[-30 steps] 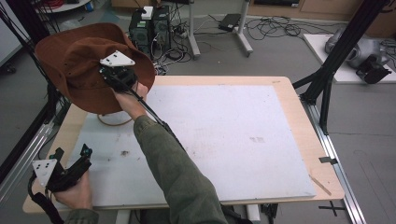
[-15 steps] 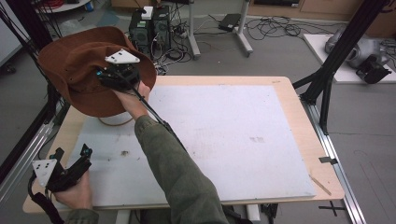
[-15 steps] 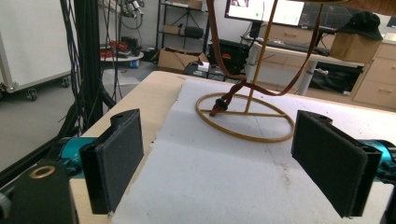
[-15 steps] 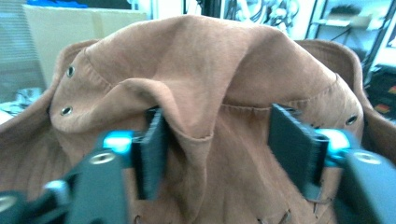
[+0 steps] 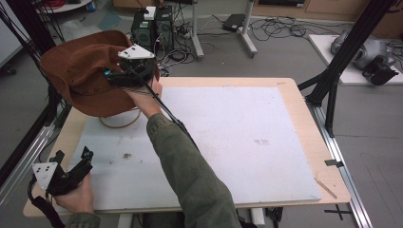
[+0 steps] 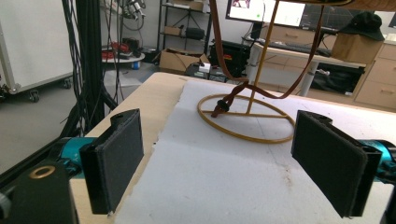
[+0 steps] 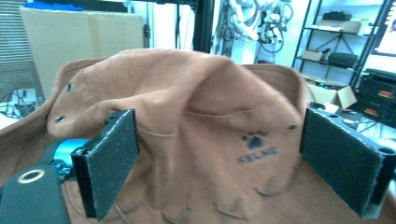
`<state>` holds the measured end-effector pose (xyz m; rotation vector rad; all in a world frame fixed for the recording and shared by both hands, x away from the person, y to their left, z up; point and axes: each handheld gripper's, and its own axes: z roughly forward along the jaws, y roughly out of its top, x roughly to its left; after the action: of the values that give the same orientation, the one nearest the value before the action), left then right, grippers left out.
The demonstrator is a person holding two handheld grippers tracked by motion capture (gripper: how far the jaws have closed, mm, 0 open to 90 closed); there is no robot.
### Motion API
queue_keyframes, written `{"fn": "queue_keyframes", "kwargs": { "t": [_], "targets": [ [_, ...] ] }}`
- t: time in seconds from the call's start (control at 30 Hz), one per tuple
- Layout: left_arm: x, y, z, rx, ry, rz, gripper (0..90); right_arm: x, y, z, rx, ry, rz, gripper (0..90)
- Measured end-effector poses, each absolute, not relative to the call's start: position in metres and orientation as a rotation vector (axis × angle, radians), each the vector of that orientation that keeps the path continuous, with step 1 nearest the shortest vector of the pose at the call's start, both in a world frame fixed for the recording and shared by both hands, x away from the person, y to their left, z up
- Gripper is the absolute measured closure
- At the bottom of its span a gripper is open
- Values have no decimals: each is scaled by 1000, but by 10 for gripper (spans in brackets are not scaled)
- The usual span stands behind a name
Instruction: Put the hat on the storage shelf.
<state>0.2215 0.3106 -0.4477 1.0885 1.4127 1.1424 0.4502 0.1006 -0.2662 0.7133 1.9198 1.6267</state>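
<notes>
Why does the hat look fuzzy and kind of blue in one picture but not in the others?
In the right gripper view the brown hat sits very close to the camera, so it looks soft, and the bright background gives a bluish cast. In the high view the hat looks sharper and evenly lit. In the left gripper view the wire stand is fairly crisp.

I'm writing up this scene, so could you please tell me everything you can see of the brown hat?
The hat is brown, soft and suede-like, with a wide floppy brim, a dented crown, small eyelets and a dark printed logo on the crown. It sits atop a thin gold wire stand at the table's far left corner, and its brown strap dangles into the stand's ring base. The right gripper is at its crown, jaws open on either side.
</notes>
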Motion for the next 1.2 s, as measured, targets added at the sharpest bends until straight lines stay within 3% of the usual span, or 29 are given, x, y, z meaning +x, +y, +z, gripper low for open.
{"fn": "queue_keyframes", "kwargs": {
  "t": [0.47, 0.5, 0.67, 0.97, 1.2],
  "targets": [
    [221, 303, -444, 1110, 1382, 1156, 170, 440, -6, -236, 759, 1764, 1542, 107],
    [222, 301, -443, 1116, 1377, 1163, 170, 438, -34, -233, 788, 1742, 1516, 107],
    [222, 299, -443, 1128, 1371, 1177, 170, 425, -94, -226, 836, 1665, 1485, 108],
    [216, 309, -441, 1090, 1398, 1205, 170, 372, -203, -212, 866, 1477, 1363, 108],
    [215, 310, -441, 1089, 1398, 1216, 170, 326, -274, -231, 927, 1388, 1293, 107]
  ]
}}
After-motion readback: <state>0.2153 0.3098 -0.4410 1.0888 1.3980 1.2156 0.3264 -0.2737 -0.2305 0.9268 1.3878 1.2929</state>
